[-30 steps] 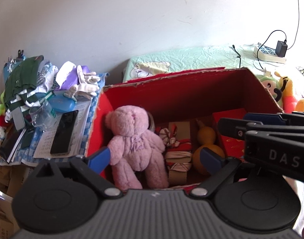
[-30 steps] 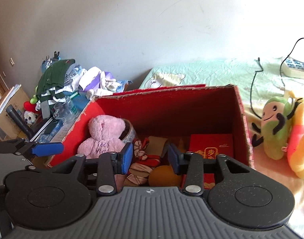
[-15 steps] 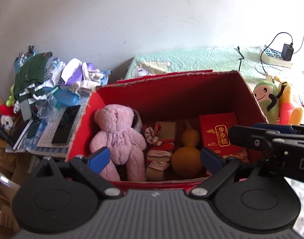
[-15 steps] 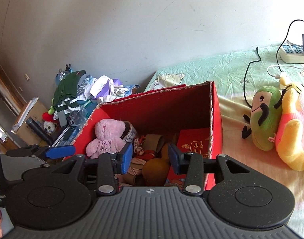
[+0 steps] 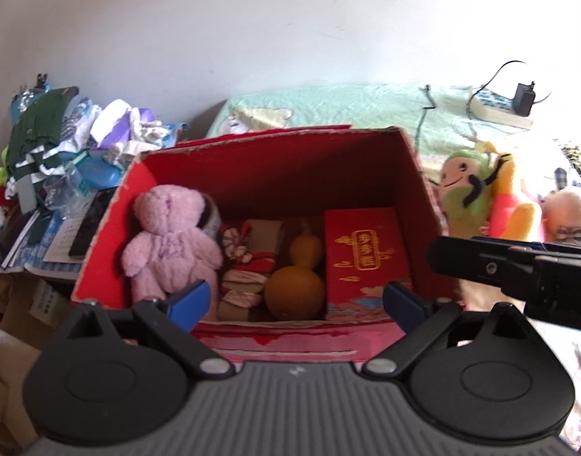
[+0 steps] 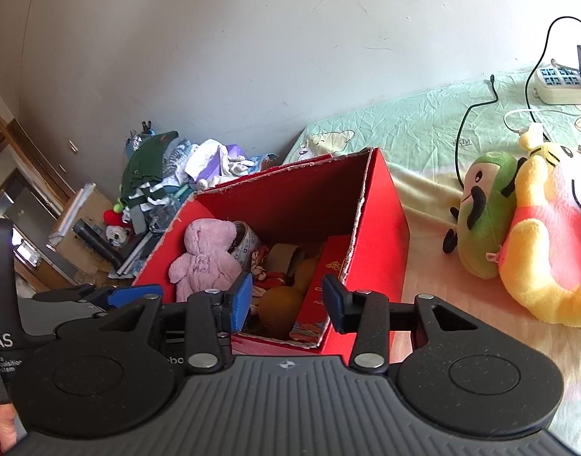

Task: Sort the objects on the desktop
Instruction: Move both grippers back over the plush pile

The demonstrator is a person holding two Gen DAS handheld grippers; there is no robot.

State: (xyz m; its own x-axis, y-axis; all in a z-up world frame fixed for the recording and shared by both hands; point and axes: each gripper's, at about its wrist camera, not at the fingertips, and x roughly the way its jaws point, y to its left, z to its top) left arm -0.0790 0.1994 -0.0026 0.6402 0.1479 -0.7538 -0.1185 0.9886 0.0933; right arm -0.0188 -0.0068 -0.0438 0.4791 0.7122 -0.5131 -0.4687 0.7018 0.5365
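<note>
Blue pads tip both pairs of tongs, and neither pair holds anything. The left tongs (image 5: 296, 302) are spread wide in front of the near wall of the red cardboard box (image 5: 275, 174); the right tongs (image 6: 286, 302) are parted more narrowly above that box's near right corner, their own base hiding the box front. Inside the box, a fuzzy pink teddy bear (image 5: 169, 243) sits upright at the left, half covering a roll of tape (image 6: 246, 245) behind it. Beside it lies a bundle of red and white cloth (image 5: 245, 266) with brown cardboard pieces that are hard to make out, then a smooth orange-brown gourd (image 5: 296, 281), and a flat red gift box with gold lettering (image 5: 366, 258) against the right wall. On the pale green bedsheet (image 6: 423, 140) right of the box rest a green plush toy (image 6: 484, 216) and, touching it, a yellow and pink plush toy (image 6: 545, 243) cut off by the frame edge. Left of the box, a heap of clothes (image 5: 62, 144) spills over a cluttered tabletop (image 5: 43, 262)
</note>
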